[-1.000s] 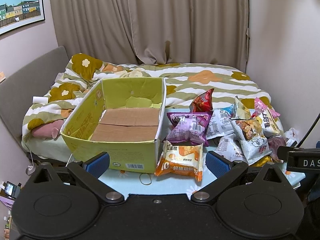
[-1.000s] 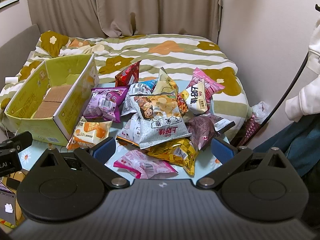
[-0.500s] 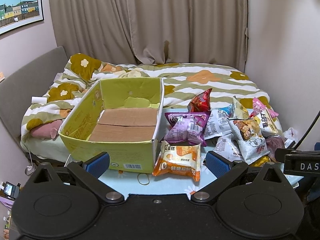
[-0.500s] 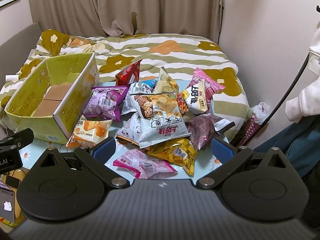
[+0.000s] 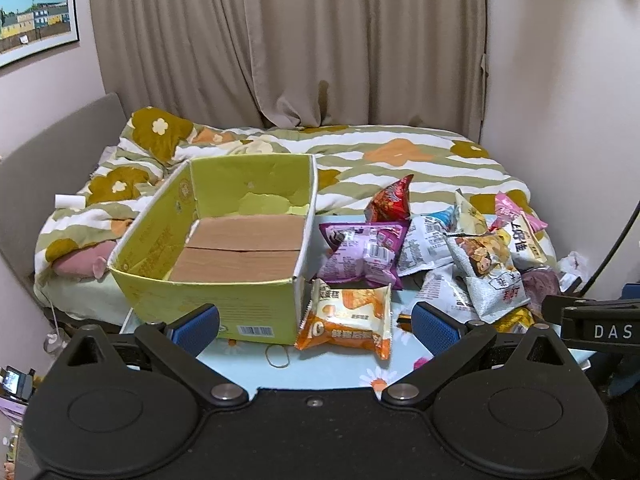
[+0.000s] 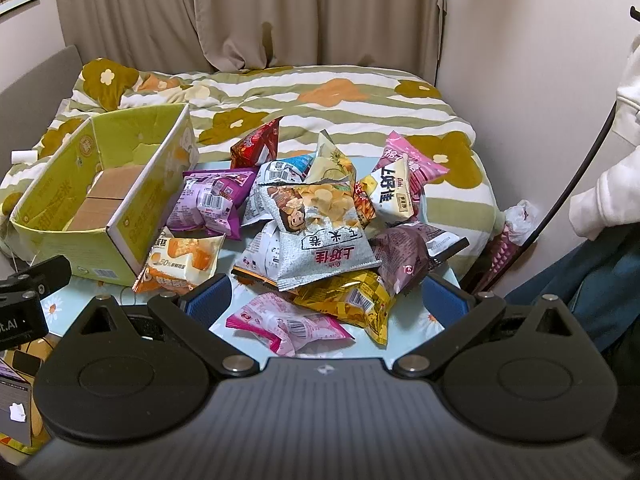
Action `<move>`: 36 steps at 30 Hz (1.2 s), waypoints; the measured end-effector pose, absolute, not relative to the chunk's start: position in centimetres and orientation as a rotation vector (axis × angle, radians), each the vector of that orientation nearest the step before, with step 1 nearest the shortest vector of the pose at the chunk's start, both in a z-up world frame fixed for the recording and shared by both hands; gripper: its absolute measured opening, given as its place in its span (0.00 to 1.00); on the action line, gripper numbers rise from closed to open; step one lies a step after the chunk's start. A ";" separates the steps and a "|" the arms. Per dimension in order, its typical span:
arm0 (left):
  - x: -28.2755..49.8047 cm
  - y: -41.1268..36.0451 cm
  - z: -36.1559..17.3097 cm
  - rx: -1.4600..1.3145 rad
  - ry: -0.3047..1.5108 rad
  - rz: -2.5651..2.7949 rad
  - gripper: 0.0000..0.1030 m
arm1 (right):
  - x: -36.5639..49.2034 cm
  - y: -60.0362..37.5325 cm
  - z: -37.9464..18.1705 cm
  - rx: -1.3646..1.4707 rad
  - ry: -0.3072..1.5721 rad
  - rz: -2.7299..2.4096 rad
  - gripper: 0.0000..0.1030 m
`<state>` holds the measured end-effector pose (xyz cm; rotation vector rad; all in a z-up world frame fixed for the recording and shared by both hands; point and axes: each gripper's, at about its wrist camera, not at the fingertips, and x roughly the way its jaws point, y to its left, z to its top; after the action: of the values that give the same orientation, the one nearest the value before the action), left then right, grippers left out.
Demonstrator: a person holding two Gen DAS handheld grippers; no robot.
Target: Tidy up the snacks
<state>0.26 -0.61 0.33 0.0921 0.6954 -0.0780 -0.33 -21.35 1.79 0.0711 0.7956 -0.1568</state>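
Observation:
A green cardboard box stands open on the left of a light blue daisy-print table, with only its brown bottom flaps showing inside. My left gripper hovers open low at the table's front edge, with an orange cake packet lying between its fingers on the table. A purple pack and a red pack lie beyond it. My right gripper is open over the heap of snacks, above a pink packet and a yellow bag. A grey chip bag tops the heap.
A bed with a flowered striped quilt lies behind the table, and curtains hang beyond it. A person's white sleeve and jeans are at the right, beside a black cable. A rubber band lies near the box.
Both views drift only slightly; the box slides a little left in the left wrist view. Both grippers stay open and no snack has moved.

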 end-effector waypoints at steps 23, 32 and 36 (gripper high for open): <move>-0.1 -0.8 0.3 0.095 0.691 -0.079 1.00 | -0.8 -21.6 2.0 0.071 0.790 -0.157 1.00; -0.2 -0.8 0.3 0.095 0.691 -0.077 1.00 | -0.9 -21.7 2.1 0.074 0.793 -0.158 1.00; -0.1 -0.7 0.4 0.096 0.696 -0.083 1.00 | -0.9 -21.7 2.0 0.074 0.792 -0.157 1.00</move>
<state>-0.08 -0.66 0.41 0.0964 0.6962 -0.0827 -0.85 -21.70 2.01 0.0743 0.7924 -0.1566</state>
